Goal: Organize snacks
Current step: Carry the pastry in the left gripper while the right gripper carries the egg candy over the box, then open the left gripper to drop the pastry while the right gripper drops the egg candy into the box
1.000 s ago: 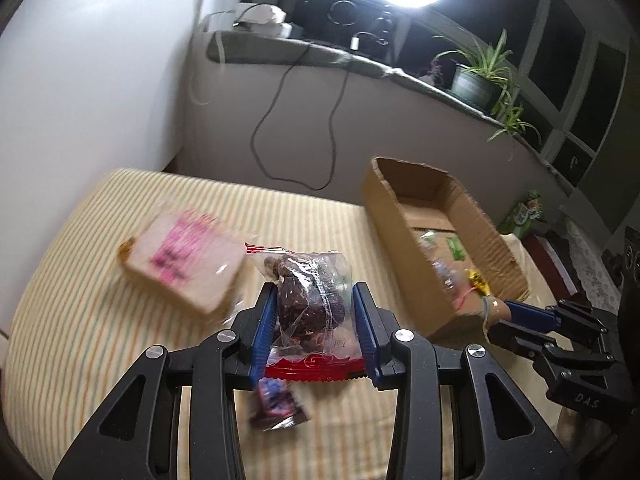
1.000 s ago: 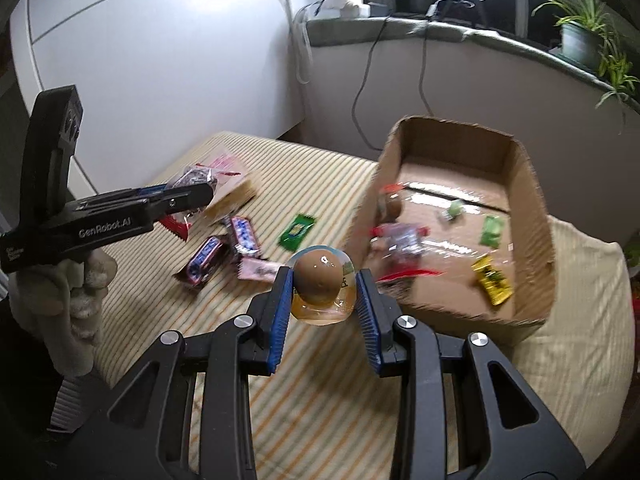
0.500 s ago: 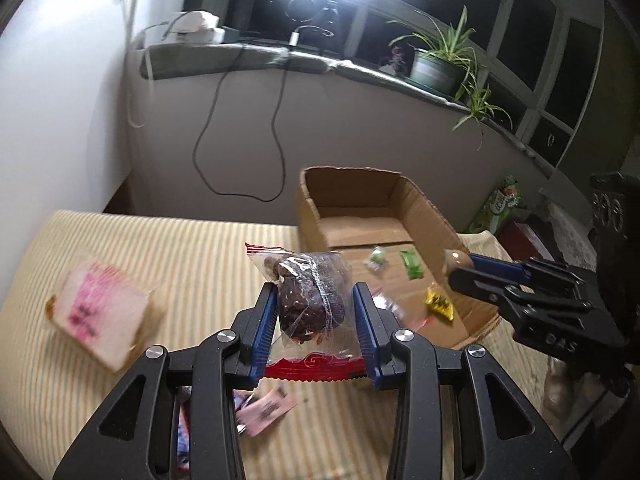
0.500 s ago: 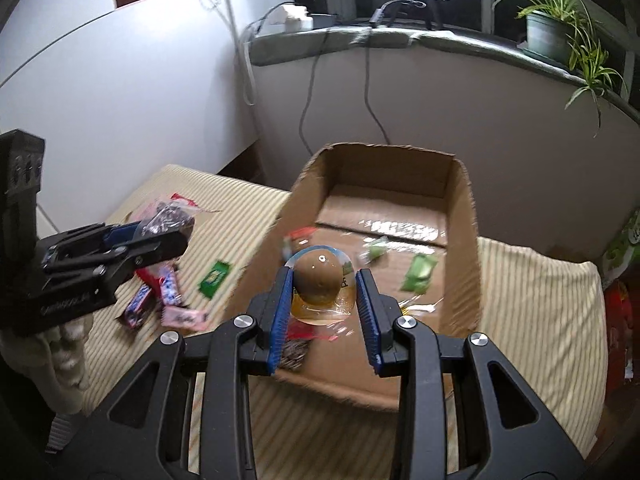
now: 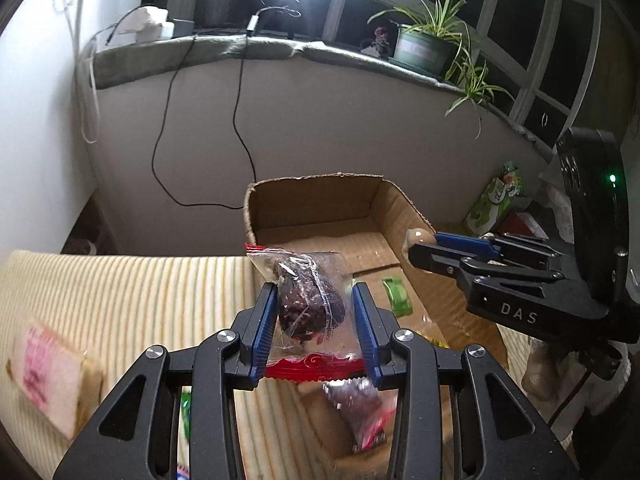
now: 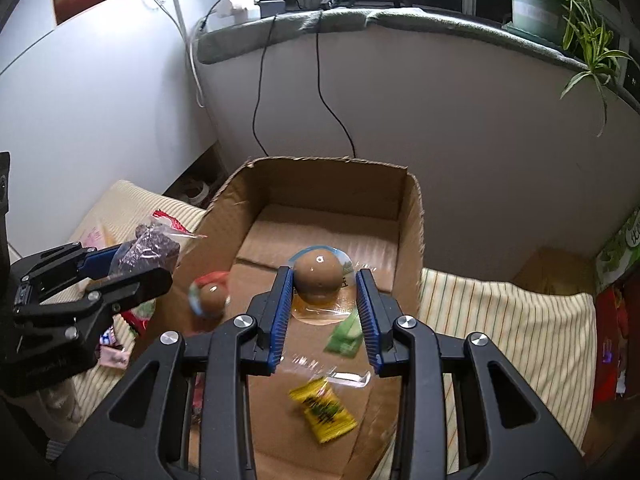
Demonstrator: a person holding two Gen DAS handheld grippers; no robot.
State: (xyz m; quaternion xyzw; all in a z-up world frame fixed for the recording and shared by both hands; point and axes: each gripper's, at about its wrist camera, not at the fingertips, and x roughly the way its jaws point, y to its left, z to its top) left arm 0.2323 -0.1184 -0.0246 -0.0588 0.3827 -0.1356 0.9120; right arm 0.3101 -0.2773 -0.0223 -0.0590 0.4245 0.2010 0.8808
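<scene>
cardboard box (image 6: 412, 216) is seen mid-frame; a dark snack bag (image 5: 310, 300) is gripped by the left gripper (image 5: 316, 320); a packaged brown egg (image 6: 319, 279) is clamped by the right gripper (image 6: 322, 300)

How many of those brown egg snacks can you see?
2: one egg snack held in the right claw above the cardboard box, another lying inside at its left wall. Others may be hidden.

A clear packet of dark dried fruit (image 5: 310, 300) sits upright between the left fingers. A packed brown egg (image 6: 319, 278) sits between the right fingers, over the open cardboard box (image 6: 412, 216) holding loose snacks.
</scene>
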